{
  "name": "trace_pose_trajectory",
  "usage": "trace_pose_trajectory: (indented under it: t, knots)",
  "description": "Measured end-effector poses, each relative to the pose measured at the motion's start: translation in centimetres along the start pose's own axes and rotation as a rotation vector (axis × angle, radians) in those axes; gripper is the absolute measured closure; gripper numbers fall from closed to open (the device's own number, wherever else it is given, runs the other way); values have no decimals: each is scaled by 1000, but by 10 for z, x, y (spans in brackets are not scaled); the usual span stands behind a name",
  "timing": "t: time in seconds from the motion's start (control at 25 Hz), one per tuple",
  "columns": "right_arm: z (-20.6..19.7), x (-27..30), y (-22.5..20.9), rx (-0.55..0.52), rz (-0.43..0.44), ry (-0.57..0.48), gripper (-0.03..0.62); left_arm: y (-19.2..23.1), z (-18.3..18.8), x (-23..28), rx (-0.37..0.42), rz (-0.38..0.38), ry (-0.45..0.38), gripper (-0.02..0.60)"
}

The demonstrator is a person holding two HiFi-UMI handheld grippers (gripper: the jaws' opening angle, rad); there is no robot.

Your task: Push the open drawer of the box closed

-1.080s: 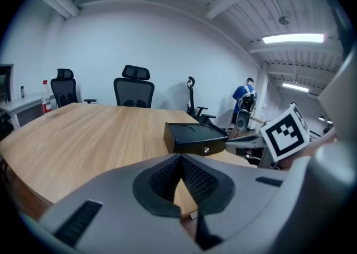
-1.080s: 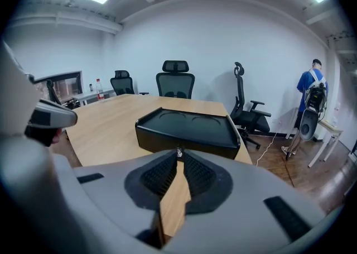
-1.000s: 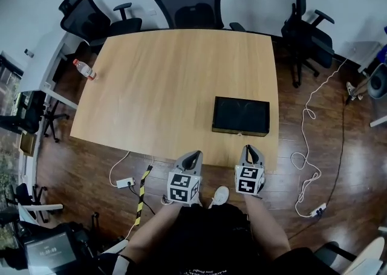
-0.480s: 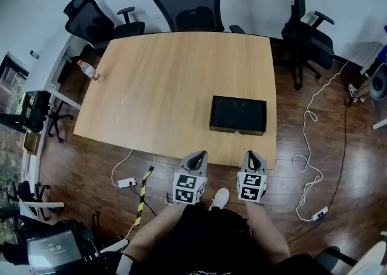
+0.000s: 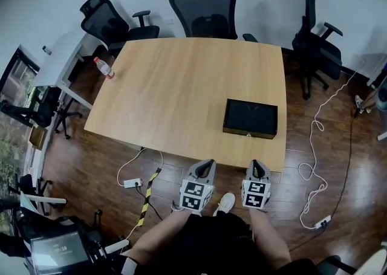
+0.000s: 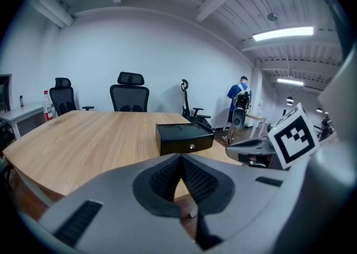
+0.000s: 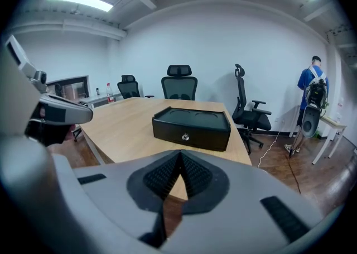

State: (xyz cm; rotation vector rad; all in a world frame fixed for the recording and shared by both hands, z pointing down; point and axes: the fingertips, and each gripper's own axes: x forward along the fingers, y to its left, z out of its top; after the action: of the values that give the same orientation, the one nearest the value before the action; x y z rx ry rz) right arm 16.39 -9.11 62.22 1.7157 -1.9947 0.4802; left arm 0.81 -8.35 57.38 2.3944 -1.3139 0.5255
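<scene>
A low black box (image 5: 251,118) with a small knob on its front lies on the wooden table (image 5: 181,92), near the table's right front corner. In the right gripper view the black box (image 7: 191,127) faces me and its drawer front sits flush with the body. The black box (image 6: 184,138) also shows in the left gripper view. My left gripper (image 5: 208,164) and right gripper (image 5: 255,164) hang side by side off the table's near edge, both shut with nothing between the pads. Neither touches the box.
Black office chairs (image 5: 205,3) stand along the far side and corners of the table. A water bottle (image 5: 103,67) sits at the far left edge. A white cable (image 5: 314,147) and power strips lie on the wooden floor. A person (image 7: 312,102) stands far off to the right.
The head view has shifted, so the table and box sit further right in the picture. Both grippers have drawn back slightly toward the person, away from the table edge.
</scene>
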Motion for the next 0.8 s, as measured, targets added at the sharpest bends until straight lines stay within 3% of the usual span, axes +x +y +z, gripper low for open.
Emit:
trace_pose_trajectory:
  t: [0.4, 0.6, 0.8]
  knots:
    - [-14, -60, 74, 37, -21, -76, 589, 25, -35, -79, -7, -23, -41, 584]
    - [-30, -113, 111, 41, -48, -95, 589, 19, -36, -132, 5, -68, -103, 584]
    - [-39, -147, 145, -30, -35, -116, 589, 15, -68, -162, 14, -85, -98, 584]
